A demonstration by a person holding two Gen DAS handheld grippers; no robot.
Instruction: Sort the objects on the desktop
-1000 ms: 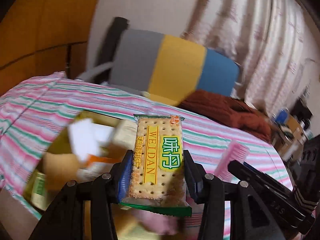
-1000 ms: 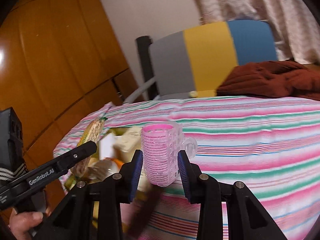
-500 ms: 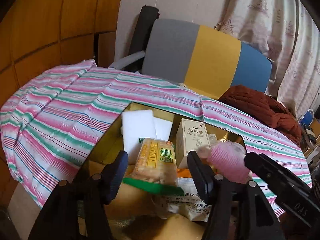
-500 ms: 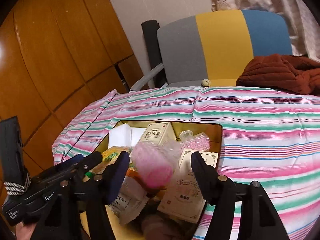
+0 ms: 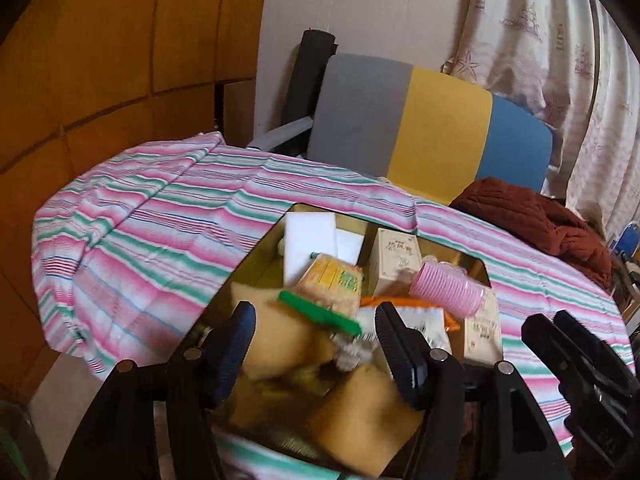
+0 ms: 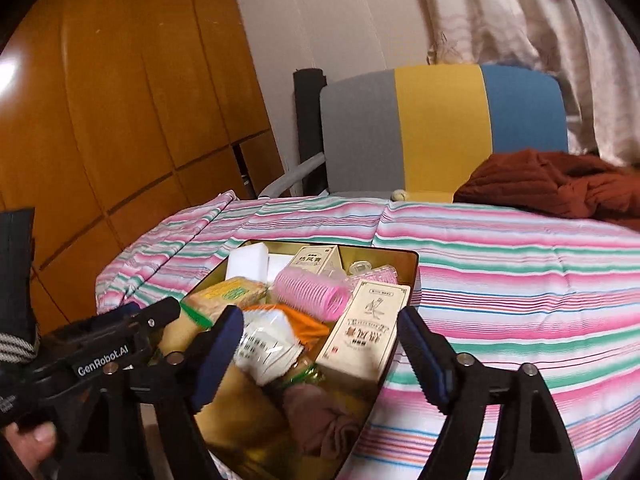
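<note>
Left gripper (image 5: 314, 340): jaws spread wide with nothing between them, hovering over the near end of the gold tin (image 5: 256, 248).
Right gripper (image 6: 320, 344): jaws likewise wide apart and empty, above the tin's near right part; a hand (image 6: 28, 440) shows at the lower left edge of the right wrist view.
Gold tin: sits on the striped tablecloth (image 5: 160, 216) covering the tabletop, lid off and crowded with items.
Cracker packet (image 5: 330, 282): lies tilted in the tin's middle, its green end toward the left gripper.
Pink hair roller (image 6: 310, 288): lies on its side in the tin, just right of the cracker packet and on top of other items.
White foam blocks (image 5: 310, 240): at the tin's far left corner.
Beige medicine boxes (image 6: 366, 332): one along the tin's right wall, another (image 5: 394, 260) at the far end.
Sachets (image 6: 266, 346): white and orange, in the tin's middle below the roller.
Chair (image 5: 424, 120): grey, yellow and blue back, beyond the tabletop from the tin.
Rust-brown garment (image 6: 560, 184): heaped on the cloth, well to the tin's far right.
</note>
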